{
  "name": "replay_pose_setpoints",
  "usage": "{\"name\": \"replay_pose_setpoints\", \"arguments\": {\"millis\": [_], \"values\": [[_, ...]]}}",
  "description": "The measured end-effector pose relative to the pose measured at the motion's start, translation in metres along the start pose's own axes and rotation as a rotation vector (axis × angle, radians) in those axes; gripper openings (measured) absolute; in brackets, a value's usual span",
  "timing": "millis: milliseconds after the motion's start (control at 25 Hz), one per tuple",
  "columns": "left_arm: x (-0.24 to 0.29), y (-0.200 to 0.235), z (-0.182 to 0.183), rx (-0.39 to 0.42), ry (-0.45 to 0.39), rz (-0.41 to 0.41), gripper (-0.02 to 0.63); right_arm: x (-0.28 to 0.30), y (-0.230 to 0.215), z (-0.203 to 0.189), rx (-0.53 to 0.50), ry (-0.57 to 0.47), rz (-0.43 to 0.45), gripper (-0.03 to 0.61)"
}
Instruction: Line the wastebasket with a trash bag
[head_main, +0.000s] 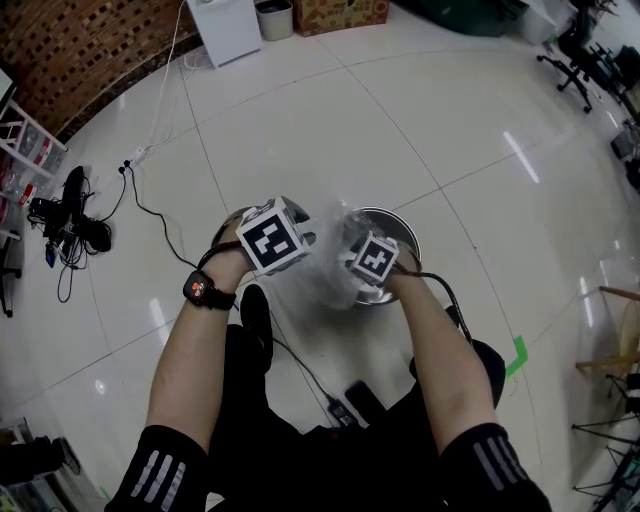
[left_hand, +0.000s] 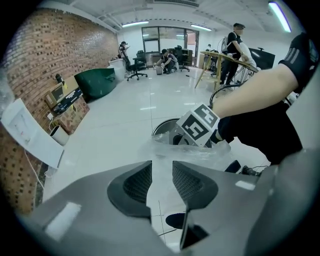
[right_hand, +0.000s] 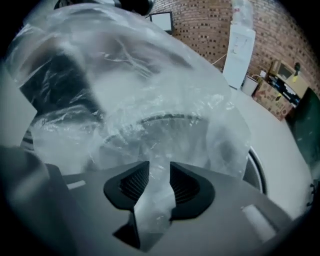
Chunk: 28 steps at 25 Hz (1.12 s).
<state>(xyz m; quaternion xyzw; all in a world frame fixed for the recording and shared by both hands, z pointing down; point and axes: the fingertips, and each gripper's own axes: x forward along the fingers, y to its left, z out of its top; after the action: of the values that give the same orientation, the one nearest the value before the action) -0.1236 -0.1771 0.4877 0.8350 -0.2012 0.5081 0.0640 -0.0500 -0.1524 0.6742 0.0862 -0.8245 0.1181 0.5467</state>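
White floor (head_main: 420, 120) surrounds a metal bin (head_main: 402, 226). Left gripper (left_hand: 161, 182) and right gripper (right_hand: 160, 182) each clamp a clear bag (right_hand: 150, 100) above it.

A round, silvery metal wastebasket (head_main: 408, 228) is standing upright on the pale tiled floor (head_main: 400, 120), its mouth facing up. A clear, crinkled thin plastic trash bag (head_main: 325, 272) is hanging stretched and billowing above the mouth's near-left side. 1 bunched strip of its film is trailing off the bag's edge. The bag is possibly touching the rim, though the film is blurring that.
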Motion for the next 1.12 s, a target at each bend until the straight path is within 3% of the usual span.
{"name": "replay_pose_setpoints", "arguments": {"millis": [160, 480, 640, 800, 1000, 1120], "values": [[-0.002, 0.006, 0.001, -0.028, -0.016, -0.001, 0.123, 0.026, -0.005, -0.011, 0.029, 0.001, 0.022, 0.141], [0.011, 0.008, 0.005, 0.011, 0.020, -0.006, 0.123, 0.055, -0.013, -0.023, 0.081, 0.017, 0.059, 0.141], [0.012, 0.012, 0.010, 0.016, 0.020, 0.003, 0.123, 0.044, -0.012, -0.025, 0.084, 0.002, 0.070, 0.141], [0.007, 0.015, 0.021, 0.026, -0.001, 0.018, 0.123, 0.006, -0.024, -0.036, 0.079, 0.007, 0.017, 0.141], [0.003, 0.008, 0.032, 0.057, -0.015, 0.026, 0.123, -0.067, -0.038, -0.015, 0.086, -0.184, -0.074, 0.140], [0.002, 0.001, 0.041, 0.078, -0.029, 0.022, 0.123, -0.113, -0.038, 0.002, 0.141, -0.314, -0.070, 0.140]]}}
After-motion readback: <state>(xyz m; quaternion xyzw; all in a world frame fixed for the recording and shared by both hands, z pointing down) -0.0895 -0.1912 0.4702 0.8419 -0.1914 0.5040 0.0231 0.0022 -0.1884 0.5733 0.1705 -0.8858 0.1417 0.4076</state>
